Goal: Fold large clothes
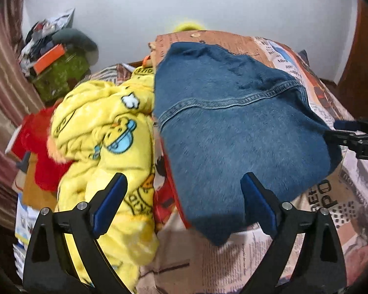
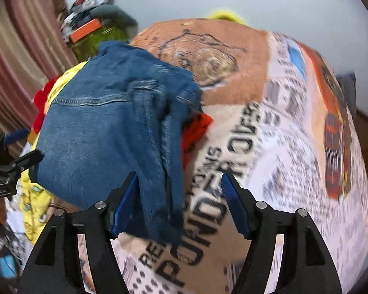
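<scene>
Denim garment (image 1: 233, 132) folded on the bed (image 1: 331, 208), near its left edge. Left gripper (image 1: 184, 203) spread wide, garment's near edge between its fingers; right gripper (image 2: 179, 203) wide, a hanging fold between. Left view alone shows the yellow blanket (image 1: 105, 147) fully.

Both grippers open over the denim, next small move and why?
Probably close the right gripper on the denim garment: its bunched edge hangs between the open blue fingers, ungripped. The left gripper is open too, its near edge between them.
</scene>
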